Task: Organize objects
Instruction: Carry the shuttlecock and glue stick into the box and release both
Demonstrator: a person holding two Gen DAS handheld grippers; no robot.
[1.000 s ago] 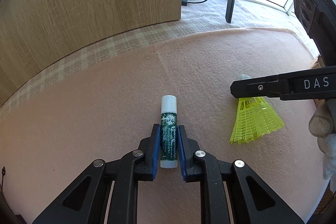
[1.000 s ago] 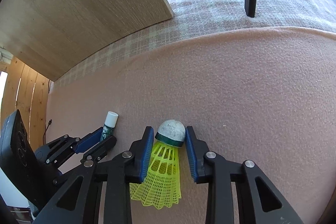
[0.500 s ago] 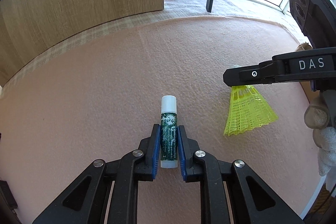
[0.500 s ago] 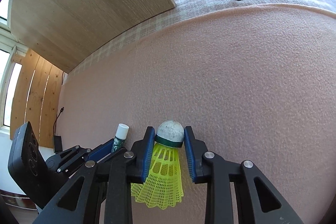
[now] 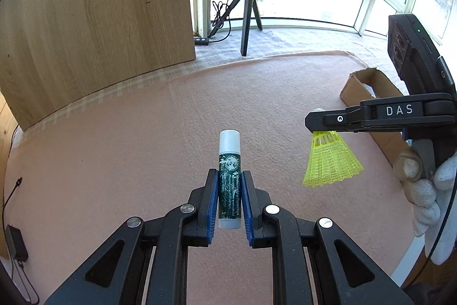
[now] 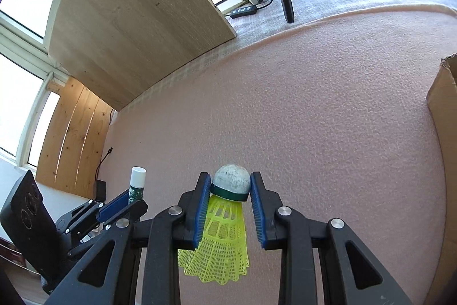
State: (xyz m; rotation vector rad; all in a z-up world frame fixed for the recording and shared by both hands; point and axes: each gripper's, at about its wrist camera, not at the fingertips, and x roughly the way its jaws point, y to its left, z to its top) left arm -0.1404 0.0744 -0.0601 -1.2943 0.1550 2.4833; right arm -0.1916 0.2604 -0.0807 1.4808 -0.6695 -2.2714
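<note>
A: Left hand-held gripper point(image 5: 230, 196)?
B: Clamping tight on a green lip-balm tube point(image 5: 229, 179), cap pointing forward past the fingertips.
A: Right hand-held gripper point(image 6: 230, 200)?
B: Pinching a yellow shuttlecock point(image 6: 225, 230) by its cork, skirt trailing back; cardboard box point(image 6: 442, 139) lying to its right.

A slim cylindrical lip-balm tube point(image 5: 229, 179) with a dark green printed label and translucent white cap was pinched at its labelled body between blue pads, cap end pointing forward, lifted clear of the pink fleece surface (label text too worn to read fully). A neon-yellow plastic mesh shuttlecock point(image 6: 222, 230) with a scuffed grey-white rounded cork and dark green band was clamped at the cork, skirt flaring back and down. An open brown cardboard box point(image 5: 368, 93) sat further right on the fleece.
</note>
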